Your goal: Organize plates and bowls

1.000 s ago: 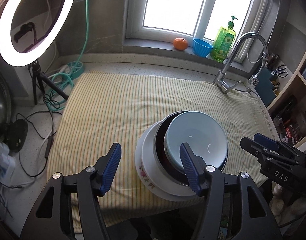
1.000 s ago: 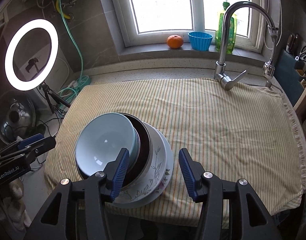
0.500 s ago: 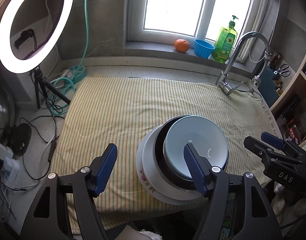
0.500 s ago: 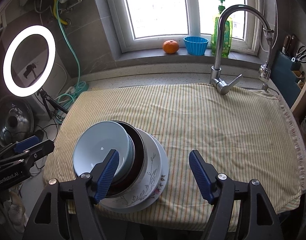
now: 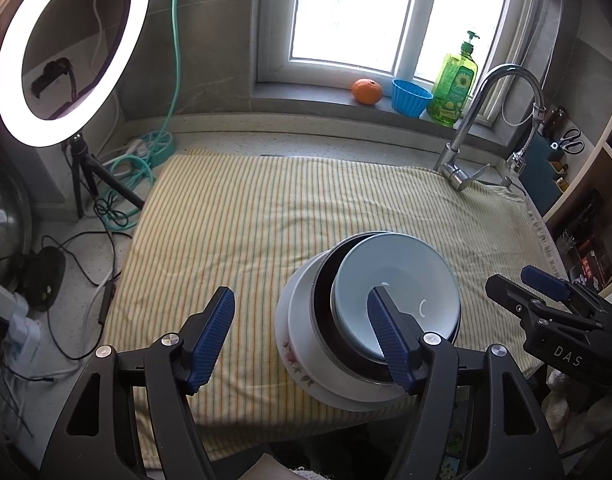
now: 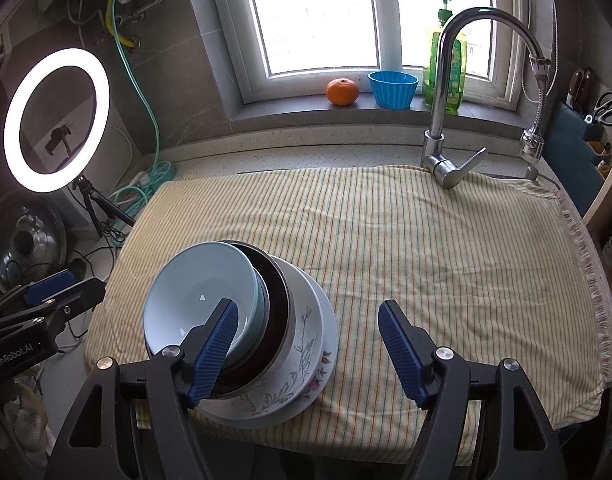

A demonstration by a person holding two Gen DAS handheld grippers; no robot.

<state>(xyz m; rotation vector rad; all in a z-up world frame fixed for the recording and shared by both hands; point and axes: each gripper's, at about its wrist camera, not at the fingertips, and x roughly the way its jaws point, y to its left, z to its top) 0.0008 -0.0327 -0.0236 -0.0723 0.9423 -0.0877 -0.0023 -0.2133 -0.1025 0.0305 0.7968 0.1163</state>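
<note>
A stack of dishes stands near the front edge of the striped cloth (image 5: 265,208): a pale blue bowl (image 5: 402,284) on top, a dark bowl (image 5: 326,296) under it, and a white flowered plate (image 5: 293,320) at the bottom. The stack also shows in the right wrist view, with the blue bowl (image 6: 197,284), dark bowl (image 6: 275,300) and flowered plate (image 6: 306,344). My left gripper (image 5: 301,336) is open and empty, above the stack's left side. My right gripper (image 6: 312,350) is open and empty, above the stack's right side.
A tap (image 6: 446,120) stands at the back right of the cloth. An orange (image 6: 342,91), a blue cup (image 6: 393,83) and a green soap bottle (image 5: 454,84) sit on the sill. A ring light (image 5: 65,52), cables and a hose are at the left.
Both grippers have pulled back and up from the stack, and the right gripper's jaws have opened wider. The stack has not moved.
</note>
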